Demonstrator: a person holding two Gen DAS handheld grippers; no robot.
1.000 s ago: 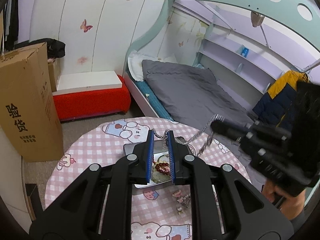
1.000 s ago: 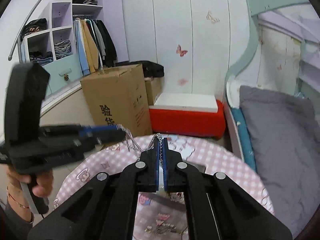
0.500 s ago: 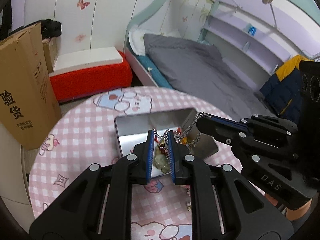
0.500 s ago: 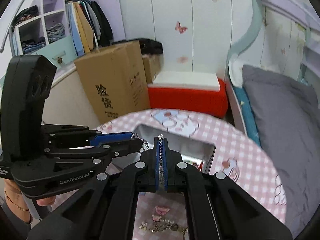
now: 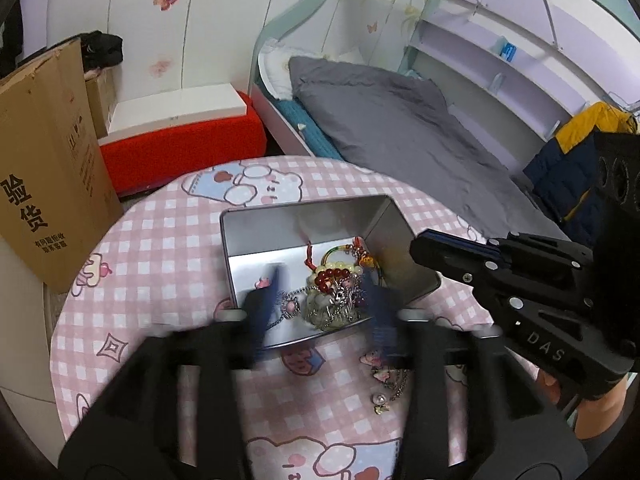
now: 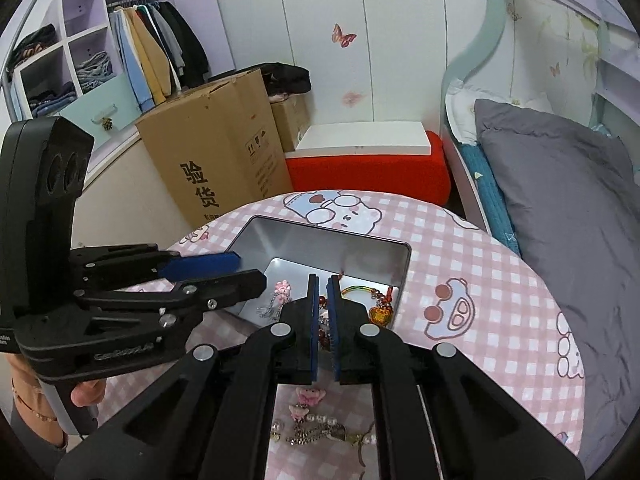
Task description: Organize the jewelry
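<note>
Your left tongs (image 5: 320,300) are opening over the tin (image 5: 280,232) to drop the chain (image 5: 296,294); your right tongs (image 6: 323,312) sit nearly together, nothing clearly gripped.

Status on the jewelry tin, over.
Left claw opening over tin, nothing gripped. Right claw near shut, empty. Jewelry piled in tin; more pieces on table. Nothing blocking.

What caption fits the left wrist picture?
Left gripper opening above the silver metal tin of beaded jewelry on a pink checked tablecloth.
</note>
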